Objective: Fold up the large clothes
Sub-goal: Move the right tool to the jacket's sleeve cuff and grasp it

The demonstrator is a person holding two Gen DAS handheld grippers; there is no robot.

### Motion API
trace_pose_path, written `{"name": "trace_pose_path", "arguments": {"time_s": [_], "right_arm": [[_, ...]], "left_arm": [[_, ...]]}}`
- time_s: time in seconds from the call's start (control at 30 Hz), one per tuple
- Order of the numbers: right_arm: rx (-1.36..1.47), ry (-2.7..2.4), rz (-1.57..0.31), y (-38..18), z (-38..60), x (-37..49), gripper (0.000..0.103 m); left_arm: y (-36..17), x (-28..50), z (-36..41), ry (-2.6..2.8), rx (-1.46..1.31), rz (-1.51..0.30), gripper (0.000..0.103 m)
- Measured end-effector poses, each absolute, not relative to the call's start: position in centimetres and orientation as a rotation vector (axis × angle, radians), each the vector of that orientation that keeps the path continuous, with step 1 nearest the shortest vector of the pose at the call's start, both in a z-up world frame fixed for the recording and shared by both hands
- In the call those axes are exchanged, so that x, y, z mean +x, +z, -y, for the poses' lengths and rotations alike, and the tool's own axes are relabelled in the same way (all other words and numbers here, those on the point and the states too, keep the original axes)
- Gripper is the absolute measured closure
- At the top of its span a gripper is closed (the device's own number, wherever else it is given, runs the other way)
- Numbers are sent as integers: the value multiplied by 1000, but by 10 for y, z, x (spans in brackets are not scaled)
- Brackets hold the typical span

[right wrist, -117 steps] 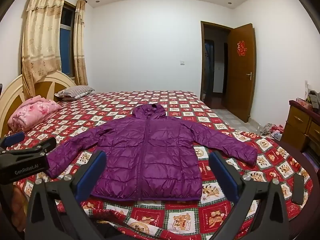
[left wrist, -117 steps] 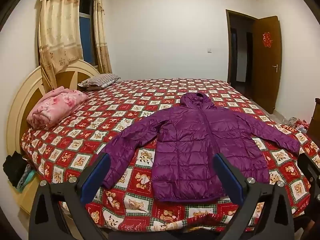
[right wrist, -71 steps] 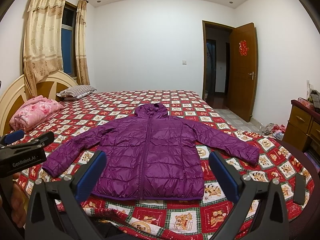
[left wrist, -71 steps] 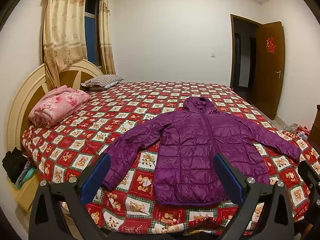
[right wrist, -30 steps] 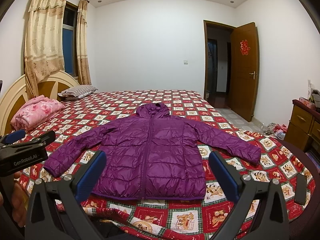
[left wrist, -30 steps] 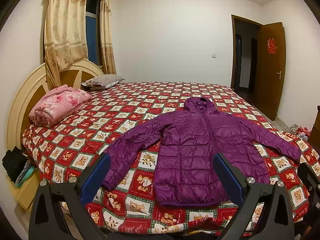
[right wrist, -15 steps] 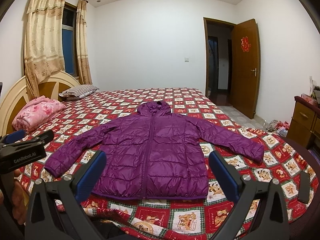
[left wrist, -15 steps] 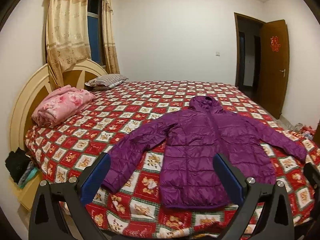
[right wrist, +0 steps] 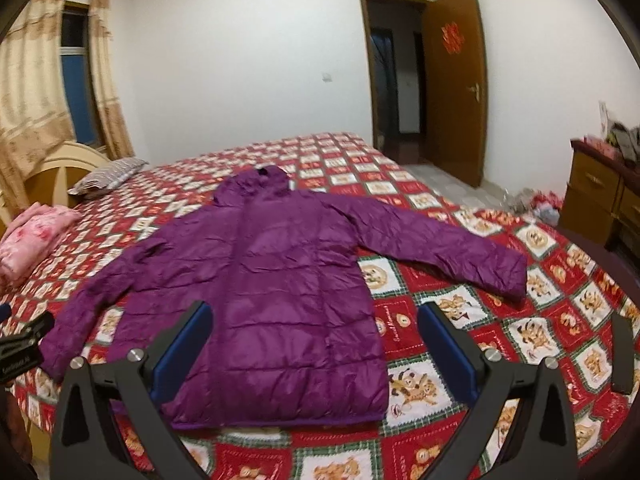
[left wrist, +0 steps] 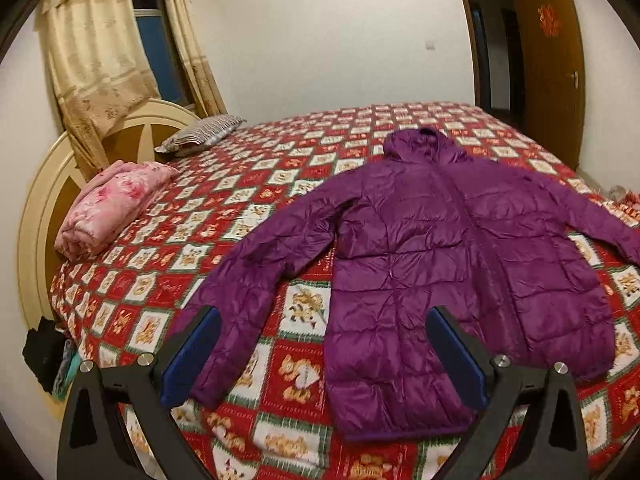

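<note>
A purple hooded puffer jacket lies flat and face up on the bed, sleeves spread, hood at the far end. It also shows in the right wrist view. My left gripper is open and empty, above the jacket's left sleeve cuff and hem. My right gripper is open and empty, above the jacket's lower right part, with the right sleeve stretching off to the right. Neither gripper touches the jacket.
The bed has a red checked bear-print cover. A folded pink blanket and a striped pillow lie by the headboard. A wooden dresser stands at right. An open door is behind.
Both grippers have moved forward and tilted down toward the bed, so the jacket looks larger and nearer. The jacket has not moved. Both grippers stay open.
</note>
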State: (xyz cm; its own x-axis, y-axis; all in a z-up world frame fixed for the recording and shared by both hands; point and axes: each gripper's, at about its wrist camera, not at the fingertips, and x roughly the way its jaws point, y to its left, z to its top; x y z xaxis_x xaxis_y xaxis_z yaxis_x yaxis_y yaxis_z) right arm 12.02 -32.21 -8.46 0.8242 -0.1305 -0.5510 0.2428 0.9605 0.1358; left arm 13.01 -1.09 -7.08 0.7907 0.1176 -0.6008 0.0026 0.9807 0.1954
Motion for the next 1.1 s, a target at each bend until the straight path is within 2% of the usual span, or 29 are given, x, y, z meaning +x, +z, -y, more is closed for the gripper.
{"name": "trace_pose_path", "arguments": {"time_s": [0.63,1.1], "right_arm": [[261,-378,-722,-139,419,228,0],[359,-645,-723,-163,544,237,0]], "left_arm": [[-122,287,72,29,302,-765,1],[-162,361,105,5,340,-805,1]]}}
